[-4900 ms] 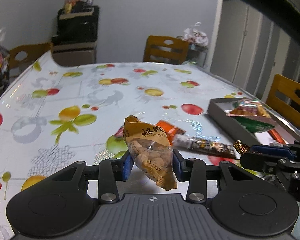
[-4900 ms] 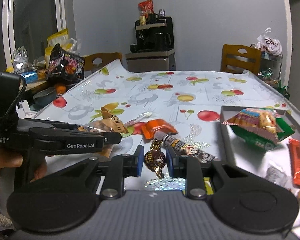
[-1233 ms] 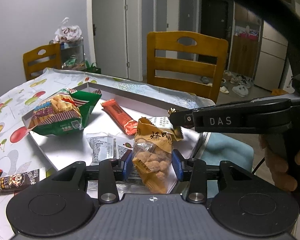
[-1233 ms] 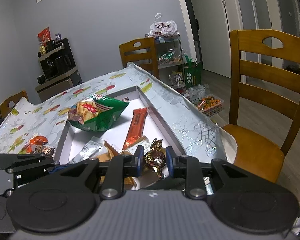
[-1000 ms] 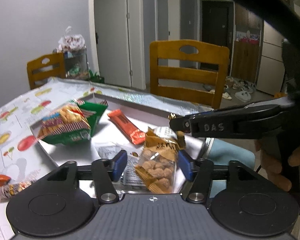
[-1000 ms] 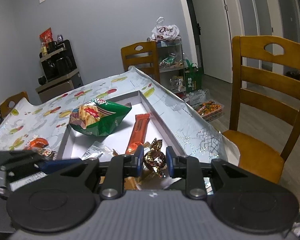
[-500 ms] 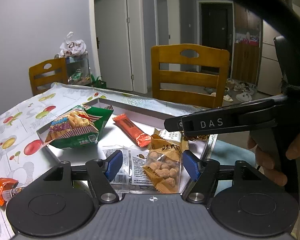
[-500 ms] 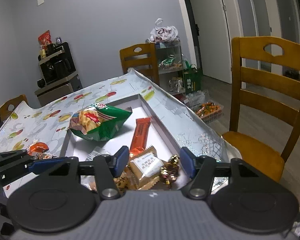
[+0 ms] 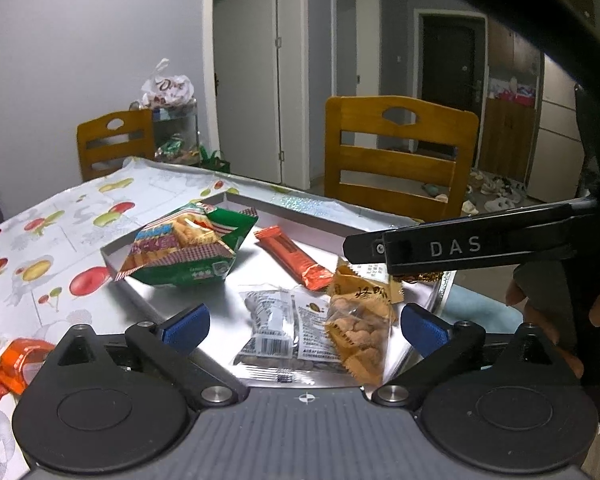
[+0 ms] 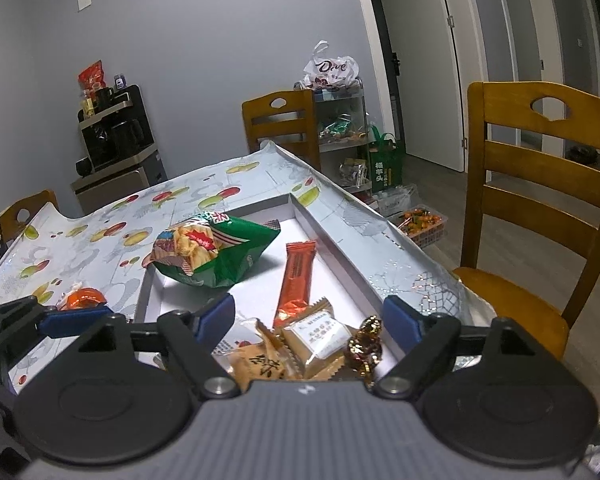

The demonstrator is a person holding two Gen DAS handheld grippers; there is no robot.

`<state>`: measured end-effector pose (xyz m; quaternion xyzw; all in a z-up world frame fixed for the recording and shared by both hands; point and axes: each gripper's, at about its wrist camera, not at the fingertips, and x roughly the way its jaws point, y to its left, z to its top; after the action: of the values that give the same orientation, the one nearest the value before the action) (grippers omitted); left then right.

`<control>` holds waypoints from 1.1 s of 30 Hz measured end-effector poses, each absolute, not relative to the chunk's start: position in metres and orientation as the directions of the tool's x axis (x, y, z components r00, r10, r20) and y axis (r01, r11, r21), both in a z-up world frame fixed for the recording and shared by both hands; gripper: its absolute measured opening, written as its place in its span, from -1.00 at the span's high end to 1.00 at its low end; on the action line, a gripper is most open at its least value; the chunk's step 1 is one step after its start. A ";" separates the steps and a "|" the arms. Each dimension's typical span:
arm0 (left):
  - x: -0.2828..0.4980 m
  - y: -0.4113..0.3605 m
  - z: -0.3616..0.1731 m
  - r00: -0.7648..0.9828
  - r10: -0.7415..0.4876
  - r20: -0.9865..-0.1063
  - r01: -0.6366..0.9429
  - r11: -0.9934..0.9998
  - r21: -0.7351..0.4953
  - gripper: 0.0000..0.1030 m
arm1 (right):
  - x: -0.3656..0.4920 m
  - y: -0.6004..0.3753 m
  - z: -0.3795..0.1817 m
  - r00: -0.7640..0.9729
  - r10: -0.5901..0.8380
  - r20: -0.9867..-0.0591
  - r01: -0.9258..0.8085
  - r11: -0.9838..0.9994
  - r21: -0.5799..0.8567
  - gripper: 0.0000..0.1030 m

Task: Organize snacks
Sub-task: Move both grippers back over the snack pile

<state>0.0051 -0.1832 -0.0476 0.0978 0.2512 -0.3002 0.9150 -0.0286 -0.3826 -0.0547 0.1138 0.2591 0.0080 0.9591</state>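
A grey tray (image 9: 284, 208) (image 10: 332, 232) at the table's corner holds snacks. My left gripper (image 9: 304, 326) is open and empty above the tray's near end; an orange nut packet (image 9: 360, 320) (image 10: 260, 364) lies in the tray between its jaws, beside a clear packet (image 9: 276, 324). My right gripper (image 10: 308, 316) is open and empty; a gold-wrapped candy (image 10: 364, 346) lies in the tray below it, next to a beige packet (image 10: 320, 336). A green cracker bag (image 9: 184, 248) (image 10: 212, 252) and an orange bar (image 9: 292, 252) (image 10: 298, 276) lie farther in.
Orange-wrapped snacks (image 9: 16, 360) (image 10: 82, 298) lie on the fruit-print tablecloth (image 9: 40, 232) left of the tray. A wooden chair (image 9: 396, 160) (image 10: 536, 220) stands close past the table's edge. The right gripper's body (image 9: 460, 246) crosses the left wrist view.
Both grippers carried their snacks from the table to the tray, then opened. The nut packet and the gold candy dropped into the tray. Both grippers have since opened wider and drawn back slightly.
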 end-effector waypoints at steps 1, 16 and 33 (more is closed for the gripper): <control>0.005 -0.182 -0.047 0.694 -0.500 -0.518 0.597 0.802 0.025 -0.99 | -0.028 -0.380 -0.054 0.866 0.075 -0.495 0.041 0.975 0.219 -0.61; 0.001 -0.111 -0.024 0.793 -0.422 -0.439 0.495 0.867 0.060 -1.00 | -0.026 -0.327 -0.027 0.888 0.125 -0.443 -0.049 0.983 0.180 -0.89; 0.064 0.016 0.006 0.936 -0.090 -0.340 0.129 0.987 0.095 -1.00 | -0.026 -0.243 0.017 0.909 0.272 -0.315 -0.250 0.962 0.107 -0.93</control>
<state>0.0641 0.0162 0.0062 0.0580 0.1698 -0.0557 0.9822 -0.0263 -0.2433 0.0171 0.0319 0.1658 0.1336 0.9765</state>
